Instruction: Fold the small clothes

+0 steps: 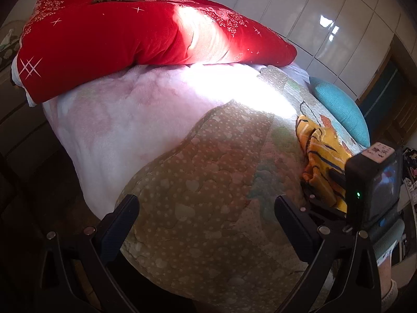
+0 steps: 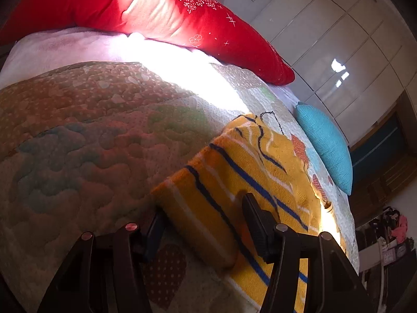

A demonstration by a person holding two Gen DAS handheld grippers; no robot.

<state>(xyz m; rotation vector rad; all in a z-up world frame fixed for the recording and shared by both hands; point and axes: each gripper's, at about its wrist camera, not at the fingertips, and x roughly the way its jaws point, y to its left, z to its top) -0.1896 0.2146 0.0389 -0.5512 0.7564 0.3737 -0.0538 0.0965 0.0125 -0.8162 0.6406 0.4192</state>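
A yellow knit garment with blue and white stripes (image 2: 247, 161) lies on the right part of the quilted bedspread (image 2: 78, 130). My right gripper (image 2: 203, 208) straddles a raised fold at the garment's near left edge, and both pads press into that ridge. In the left wrist view the same garment (image 1: 320, 151) shows at the right, partly hidden behind the right gripper's camera block (image 1: 370, 182). My left gripper (image 1: 206, 200) hovers over the bedspread (image 1: 198, 182) to the left of the garment, jaws wide apart with nothing between them.
A thick red duvet (image 1: 104, 31) is heaped at the far side of the bed on a pale pink blanket (image 1: 117, 120). A teal pillow (image 2: 325, 140) lies at the bed's right edge. White wardrobe doors (image 2: 338, 39) stand beyond, and clutter (image 2: 393, 229) sits on the floor at the right.
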